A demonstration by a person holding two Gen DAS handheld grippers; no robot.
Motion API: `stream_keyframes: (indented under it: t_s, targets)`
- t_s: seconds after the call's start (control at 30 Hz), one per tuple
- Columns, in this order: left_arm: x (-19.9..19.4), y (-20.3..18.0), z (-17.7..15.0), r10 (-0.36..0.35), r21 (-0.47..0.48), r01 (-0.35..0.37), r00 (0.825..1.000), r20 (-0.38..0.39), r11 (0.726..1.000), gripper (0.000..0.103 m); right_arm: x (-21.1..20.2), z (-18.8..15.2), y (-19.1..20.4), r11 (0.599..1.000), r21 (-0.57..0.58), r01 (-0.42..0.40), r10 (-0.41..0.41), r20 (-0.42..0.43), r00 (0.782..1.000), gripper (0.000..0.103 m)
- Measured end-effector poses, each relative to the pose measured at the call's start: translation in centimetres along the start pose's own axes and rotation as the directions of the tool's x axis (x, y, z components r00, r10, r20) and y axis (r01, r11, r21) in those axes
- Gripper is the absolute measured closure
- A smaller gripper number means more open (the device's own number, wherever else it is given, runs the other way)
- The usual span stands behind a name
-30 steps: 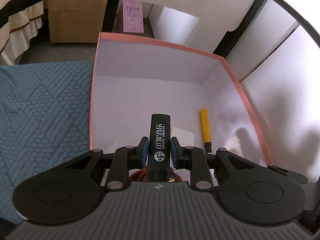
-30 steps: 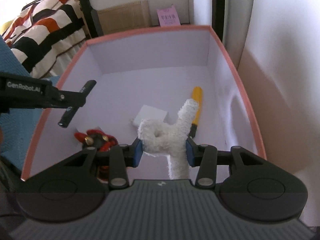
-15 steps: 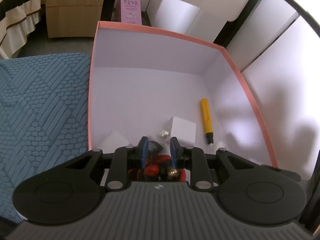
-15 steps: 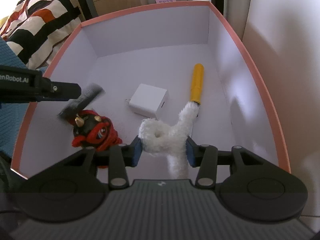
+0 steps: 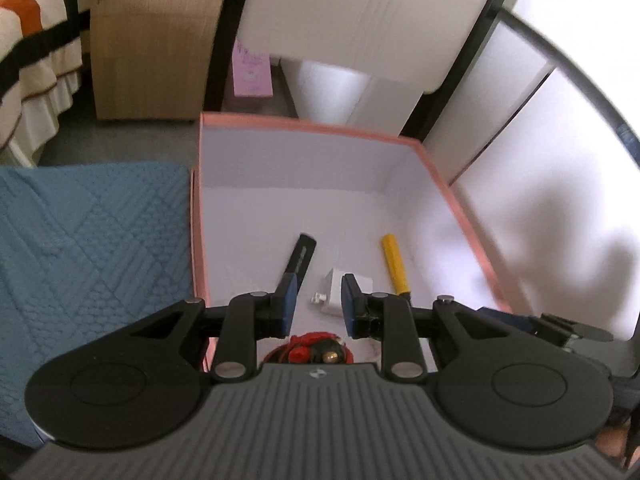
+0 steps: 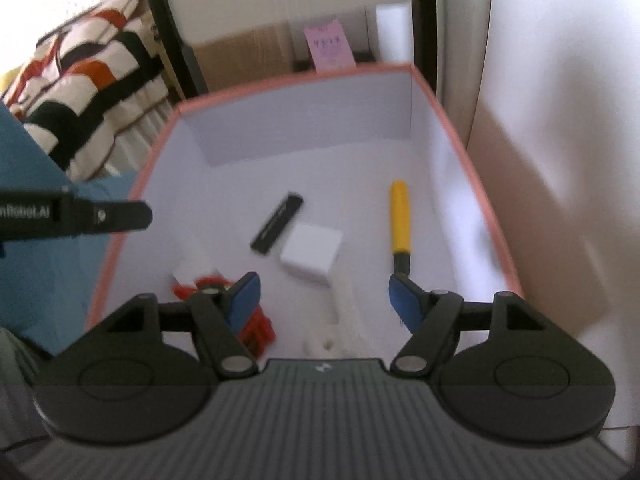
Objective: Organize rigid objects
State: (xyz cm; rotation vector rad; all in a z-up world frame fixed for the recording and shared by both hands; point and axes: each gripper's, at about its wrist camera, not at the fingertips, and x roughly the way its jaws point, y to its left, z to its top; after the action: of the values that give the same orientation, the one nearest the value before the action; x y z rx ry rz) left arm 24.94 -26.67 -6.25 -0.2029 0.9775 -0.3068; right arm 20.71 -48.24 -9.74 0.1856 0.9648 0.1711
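Observation:
A pink-rimmed box (image 5: 312, 126) (image 6: 280, 80) with a white inside holds a black stick (image 5: 300, 256) (image 6: 276, 222), a white charger cube (image 5: 330, 288) (image 6: 312, 254), a yellow-handled tool (image 5: 394, 264) (image 6: 400, 220) and a red toy (image 5: 316, 350) (image 6: 256, 328). My left gripper (image 5: 318, 300) hovers over the box's near end, jaws drawn close with nothing between them. My right gripper (image 6: 324, 296) hangs above the box with its jaws opening. A white fluffy piece (image 6: 338, 308) lies loose below it, blurred against the floor.
Left of the box lies a blue quilted cloth (image 5: 92, 240). Beyond it stand a wooden cabinet (image 5: 156, 40), a pink carton (image 5: 252, 72) and striped bedding (image 6: 80, 92). White panels in black frames close off the right side.
The black stick left my left gripper and now lies on the box floor. My right jaws widened and let the fluffy piece drop. Both grippers rose.

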Motion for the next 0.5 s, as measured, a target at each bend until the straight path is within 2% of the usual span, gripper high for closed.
stream_keyframes:
  t_s: [0.23, 0.43, 0.5]
  targets:
    - [-5.5, -0.5, 0.8, -0.019, 0.007, 0.019, 0.996, 0.090, 1.000, 0.075, -4.4, 1.8, 1.5, 1.000, -0.003, -0.002, 0.002, 0.095, 0.995, 0.030]
    - [-9.8, -0.8, 0.4, -0.049, 0.018, 0.046, 0.987, 0.155, 0.999, 0.074, -7.6, 1.7, 3.6, 0.999, -0.033, 0.004, 0.001, 0.143, 0.990, 0.030]
    - [-10.6, -0.7, 0.0, -0.034, 0.027, 0.029, 0.985, 0.170, 0.999, 0.073, -8.4, 1.5, 4.2, 0.999, -0.038, 0.007, -0.001, 0.150, 0.989, 0.030]
